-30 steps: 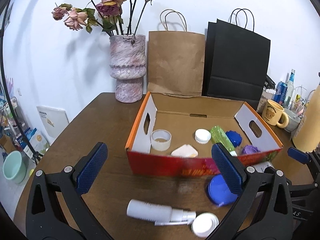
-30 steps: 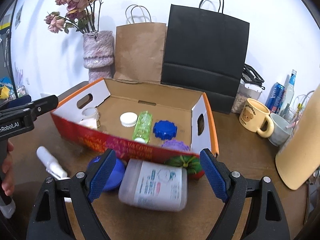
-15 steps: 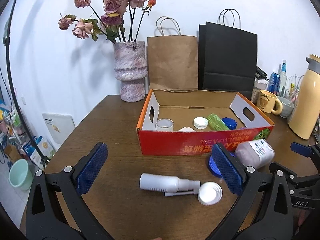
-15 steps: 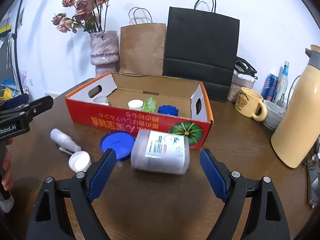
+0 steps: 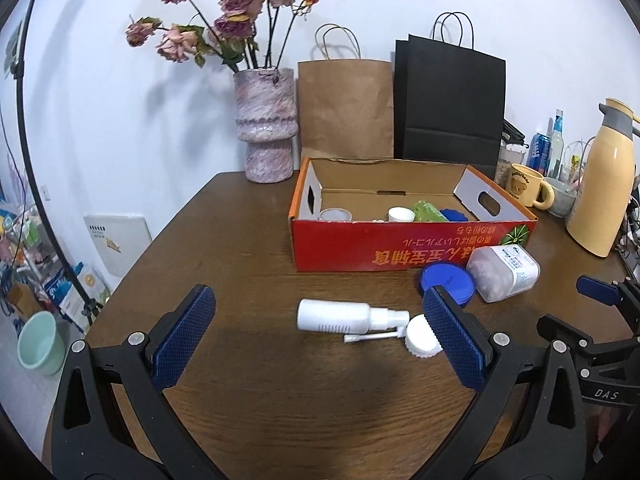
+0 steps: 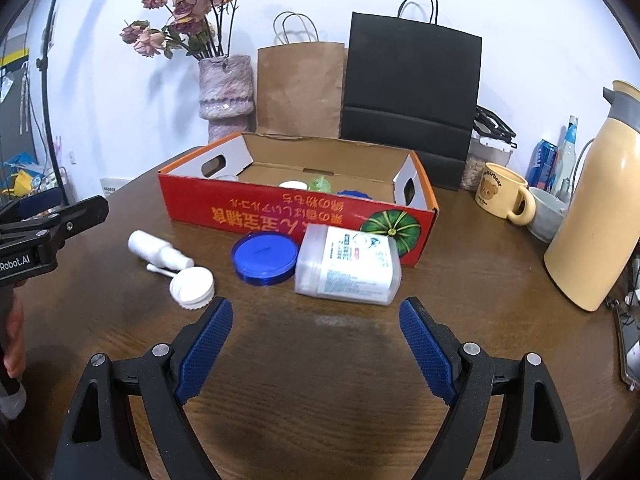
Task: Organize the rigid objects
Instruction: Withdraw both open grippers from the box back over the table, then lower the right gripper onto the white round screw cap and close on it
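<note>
Both tools are hanging over the brown surface (image 5: pixel 248 240) with their jaws standing wide apart and nothing between them: the left tool (image 5: pixel 318 332) is facing a white spray bottle (image 5: pixel 334 316) lying on its side, and the right tool (image 6: pixel 316 346) is facing a clear jar (image 6: pixel 348 266), also lying on its side. A white cap (image 6: pixel 192 286) is sitting just beside the bottle's nozzle, and a blue lid (image 6: pixel 266 258) is lying flat between the cap and the jar, touching the jar. Behind them a red box (image 6: pixel 296 212) is standing open, holding a white lid (image 5: pixel 400 214), a green bottle (image 5: pixel 430 212), a blue cap (image 5: pixel 452 214) and a clear ring (image 5: pixel 335 214). A vase (image 5: pixel 266 136) and two paper bags are standing behind the box, while a mug (image 6: pixel 502 196) and a flask (image 6: pixel 596 208) are standing well apart to its right
</note>
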A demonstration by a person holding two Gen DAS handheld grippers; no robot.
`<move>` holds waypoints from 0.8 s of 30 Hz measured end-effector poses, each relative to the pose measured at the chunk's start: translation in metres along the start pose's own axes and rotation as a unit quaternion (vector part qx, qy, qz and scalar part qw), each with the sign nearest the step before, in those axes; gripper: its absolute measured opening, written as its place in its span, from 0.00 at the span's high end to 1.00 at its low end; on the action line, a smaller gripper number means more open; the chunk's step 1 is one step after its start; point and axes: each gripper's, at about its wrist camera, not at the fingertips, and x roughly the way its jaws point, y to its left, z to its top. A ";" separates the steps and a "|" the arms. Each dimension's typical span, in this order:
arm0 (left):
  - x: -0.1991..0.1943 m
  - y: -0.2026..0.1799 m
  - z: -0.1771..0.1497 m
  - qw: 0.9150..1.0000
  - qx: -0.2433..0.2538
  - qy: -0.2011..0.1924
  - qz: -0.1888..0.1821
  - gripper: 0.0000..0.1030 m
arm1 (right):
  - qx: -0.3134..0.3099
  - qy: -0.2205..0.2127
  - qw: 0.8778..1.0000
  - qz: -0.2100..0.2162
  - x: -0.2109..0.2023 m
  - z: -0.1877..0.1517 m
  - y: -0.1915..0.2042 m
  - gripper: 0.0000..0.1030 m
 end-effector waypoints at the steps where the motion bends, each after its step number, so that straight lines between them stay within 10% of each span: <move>1: -0.001 0.001 -0.001 1.000 0.000 0.001 0.000 0.00 | 0.000 0.000 1.000 0.000 0.000 -0.001 0.001 0.13; 24: -0.003 0.040 -0.011 1.000 0.010 0.019 0.002 0.00 | -0.044 0.060 0.996 0.041 0.034 0.001 0.055 0.13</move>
